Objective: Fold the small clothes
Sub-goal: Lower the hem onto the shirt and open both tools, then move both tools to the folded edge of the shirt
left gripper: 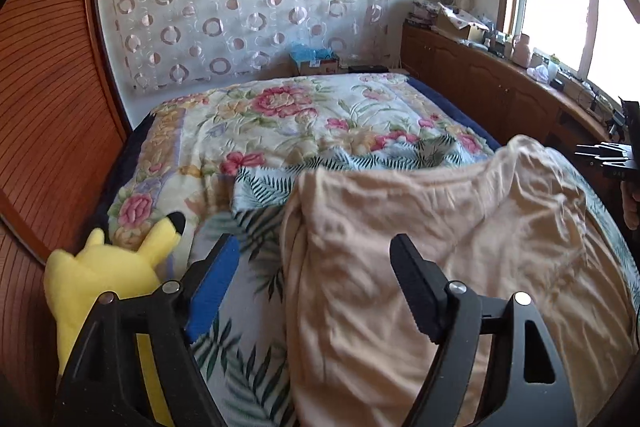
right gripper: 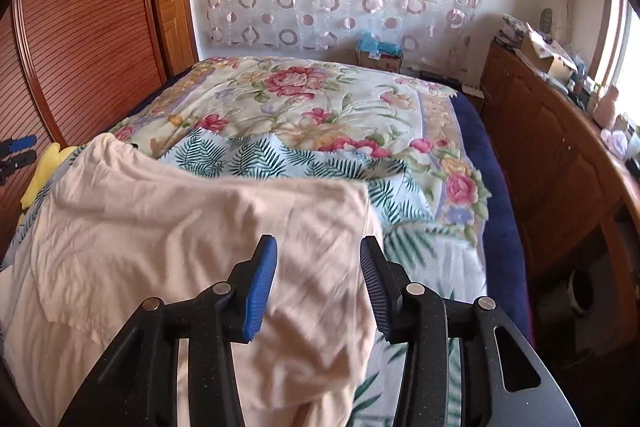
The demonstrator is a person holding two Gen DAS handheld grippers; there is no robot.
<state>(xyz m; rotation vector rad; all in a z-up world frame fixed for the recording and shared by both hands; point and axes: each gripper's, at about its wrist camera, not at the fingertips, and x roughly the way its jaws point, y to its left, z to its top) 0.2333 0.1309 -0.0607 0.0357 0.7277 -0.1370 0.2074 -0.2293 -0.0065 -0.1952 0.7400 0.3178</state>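
Observation:
A pale peach garment (left gripper: 440, 219) lies rumpled and doubled over on a palm-leaf sheet (left gripper: 248, 307) at the near end of the bed. My left gripper (left gripper: 316, 251) hovers over the garment's left edge, jaws wide apart and gripping nothing. In the right wrist view the same garment (right gripper: 200, 227) spreads left and below, its right edge running under my right gripper (right gripper: 318, 245), which is open with the cloth lying loose beneath its fingers. The right gripper (left gripper: 612, 155) shows at the far right edge of the left view, and the left gripper (right gripper: 16, 151) at the far left edge of the right view.
A floral bedspread (left gripper: 280, 115) covers the far half of the bed. A yellow plush toy (left gripper: 104, 267) sits at the bed's left edge beside a slatted wooden wardrobe (left gripper: 52, 107). A cluttered wooden cabinet (right gripper: 560, 155) runs along the right under the window.

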